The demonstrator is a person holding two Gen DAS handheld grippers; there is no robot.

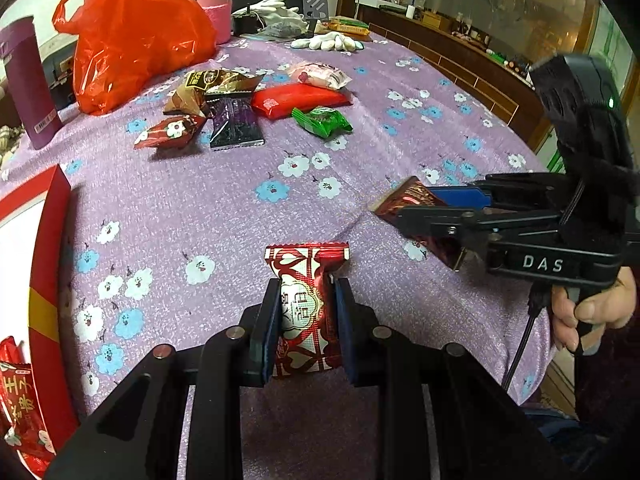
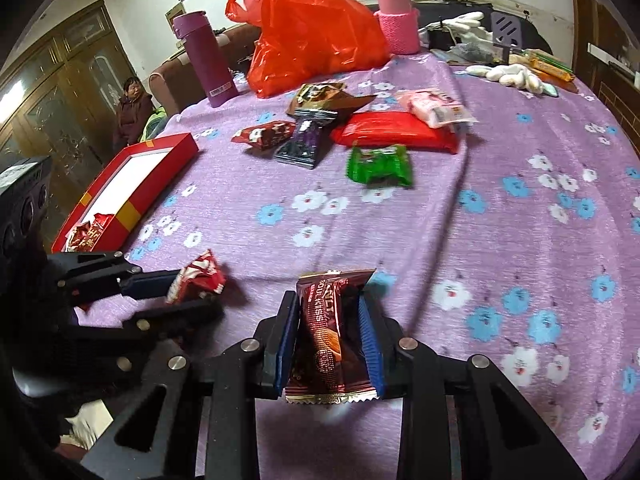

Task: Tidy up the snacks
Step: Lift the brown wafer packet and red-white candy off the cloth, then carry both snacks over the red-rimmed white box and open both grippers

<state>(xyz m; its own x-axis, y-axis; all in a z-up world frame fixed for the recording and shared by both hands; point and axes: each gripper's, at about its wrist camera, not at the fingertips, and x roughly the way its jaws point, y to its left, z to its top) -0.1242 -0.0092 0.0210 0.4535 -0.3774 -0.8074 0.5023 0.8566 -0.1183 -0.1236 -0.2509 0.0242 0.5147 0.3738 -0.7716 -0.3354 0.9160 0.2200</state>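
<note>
A table covered with a purple flowered cloth (image 2: pixel 500 152) fills the room's centre. At its far side sits a crumpled red plastic bag (image 2: pixel 316 32), with a purple flask (image 2: pixel 204 60) standing to one side of it and a jar in a pink sleeve (image 2: pixel 396 20) on the other. White gloves (image 2: pixel 512 74) lie near the far corner.

A red box (image 2: pixel 132 184) with a white inside rests at the table's left edge; one red snack packet (image 2: pixel 88 234) lies in its near end.

A loose group of snacks lies mid-table, in front of the bag: a flat red packet (image 2: pixel 396 132), a pink-and-white packet (image 2: pixel 436 108) touching its far edge, a brown-gold packet (image 2: pixel 324 98), a dark purple packet (image 2: pixel 304 144), a small red flowered packet (image 2: pixel 264 134) and a green packet (image 2: pixel 380 164) set slightly nearer and apart from the rest.

The left gripper (image 1: pixel 306 320) is clenched on a red-and-white sweet packet (image 1: pixel 306 300), held upright between the blue pads, above the cloth near the table's front edge, not in the box. The right gripper (image 2: pixel 330 340) is clenched on a dark red-brown snack bar (image 2: pixel 328 332), likewise held upright above the cloth. The two grippers are close side by side. A bare hand (image 1: pixel 592 312) grips the right tool's handle.
</note>
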